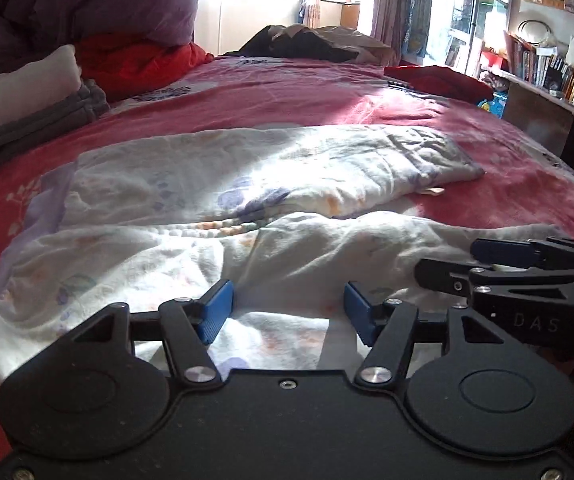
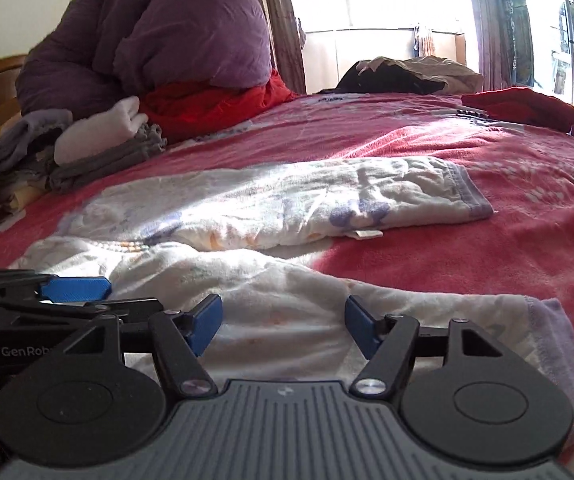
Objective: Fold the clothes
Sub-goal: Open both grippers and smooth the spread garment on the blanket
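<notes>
We have a white printed garment (image 1: pixel 223 200) spread across the near part of the bed (image 1: pixel 427 112), its pale purple cuffs toward the right edge. It looks like a pair of soft trousers: the far leg (image 2: pixel 287 208) lies flat and fairly smooth, while the near leg (image 2: pixel 307 300) is rumpled along the near edge. Our left tool (image 1: pixel 287 308) hovers over the near leg with its blue fingers spread wide and nothing between them. Our right tool (image 2: pixel 283 320) sits just beside it, also wide and empty, above the same leg nearer its cuff.

We judge the fold barely begun: the garment is laid out but no fold over is visible. Toward the far-left corner a stack of folded clothes (image 2: pixel 103 148) suggests finished pieces, while a dark heap (image 2: pixel 399 72) at the far edge probably awaits us.
</notes>
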`<state>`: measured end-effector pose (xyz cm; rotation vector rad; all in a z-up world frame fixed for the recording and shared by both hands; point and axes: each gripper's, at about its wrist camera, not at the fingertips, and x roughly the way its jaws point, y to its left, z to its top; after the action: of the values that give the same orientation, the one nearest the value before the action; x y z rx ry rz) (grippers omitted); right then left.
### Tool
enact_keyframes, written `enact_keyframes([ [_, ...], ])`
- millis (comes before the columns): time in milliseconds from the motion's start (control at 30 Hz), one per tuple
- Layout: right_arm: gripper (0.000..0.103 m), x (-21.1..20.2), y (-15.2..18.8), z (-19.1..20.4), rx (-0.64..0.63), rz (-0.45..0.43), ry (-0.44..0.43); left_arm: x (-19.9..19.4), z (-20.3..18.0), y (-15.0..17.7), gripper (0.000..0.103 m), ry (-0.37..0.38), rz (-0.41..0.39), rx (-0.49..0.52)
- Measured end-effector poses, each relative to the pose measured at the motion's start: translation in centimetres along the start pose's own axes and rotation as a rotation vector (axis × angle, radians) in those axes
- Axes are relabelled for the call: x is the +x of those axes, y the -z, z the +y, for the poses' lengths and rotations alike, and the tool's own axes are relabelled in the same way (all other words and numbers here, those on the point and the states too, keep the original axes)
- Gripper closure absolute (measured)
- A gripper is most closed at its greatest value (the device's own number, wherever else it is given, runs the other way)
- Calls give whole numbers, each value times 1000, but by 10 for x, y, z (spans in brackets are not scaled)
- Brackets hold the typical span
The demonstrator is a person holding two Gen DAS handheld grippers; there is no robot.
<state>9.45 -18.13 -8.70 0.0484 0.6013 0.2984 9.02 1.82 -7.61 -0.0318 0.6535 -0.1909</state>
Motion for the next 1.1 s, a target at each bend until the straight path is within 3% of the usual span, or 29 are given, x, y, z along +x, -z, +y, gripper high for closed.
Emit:
enact_keyframes([
  [67, 37, 2, 1, -1, 2, 14, 28, -5, 14, -3, 43, 4, 10, -41],
  [133, 37, -1, -3, -2, 13, 19, 48, -18, 29, -6, 43, 0, -36, -98],
  [267, 36, -11, -11, -3, 28, -69, 17, -35, 54, -13, 43, -72, -130, -207],
  [333, 36, -4, -9, 0, 16, -45, 19, -24, 67, -14, 43, -133, -51, -229],
  [367, 36, -1, -8, 3, 8, -27, 18, -16, 72, -12, 51, -160, 0, -232],
  [400, 37, 2, -7, 6, -5, -17, 16, -16, 76, -11, 54, -166, -6, -251],
  [467, 54, -6, -10, 17, -70, -90, 2, -31, 78, -18, 54, -162, -95, -277],
  [500, 69, -11, -14, 22, -91, -125, -38, -39, 79, -21, 53, -159, -143, -288],
  [567, 70, -12, -19, 36, -160, -159, -83, -43, 81, -25, 47, -175, -173, -276],
  [667, 70, 4, -18, 52, -209, -92, -127, -15, 96, -16, 47, -194, 19, -301],
  [700, 70, 15, -15, 54, -211, -25, -130, -12, 99, -12, 47, -198, 27, -297],
  [800, 70, 26, -9, 56, -215, 59, -105, -28, 96, -18, 55, -189, -62, -303],
  [867, 70, 15, -17, 59, -224, 15, -122, -40, 95, -21, 50, -163, -151, -292],
  [900, 70, 8, -19, 60, -221, -27, -146, -40, 96, -21, 50, -150, -156, -301],
  [933, 70, 5, -20, 60, -214, -46, -156, -36, 98, -20, 48, -139, -132, -317],
  [1000, 67, 9, -20, 59, -207, -39, -155, -14, 100, -15, 45, -143, 15, -314],
  [1067, 60, 29, -13, 58, -209, 92, -135, -7, 89, -14, 43, -185, 31, -219],
  [1100, 60, 32, -10, 55, -197, 98, -143, -10, 83, -16, 45, -202, 19, -197],
])
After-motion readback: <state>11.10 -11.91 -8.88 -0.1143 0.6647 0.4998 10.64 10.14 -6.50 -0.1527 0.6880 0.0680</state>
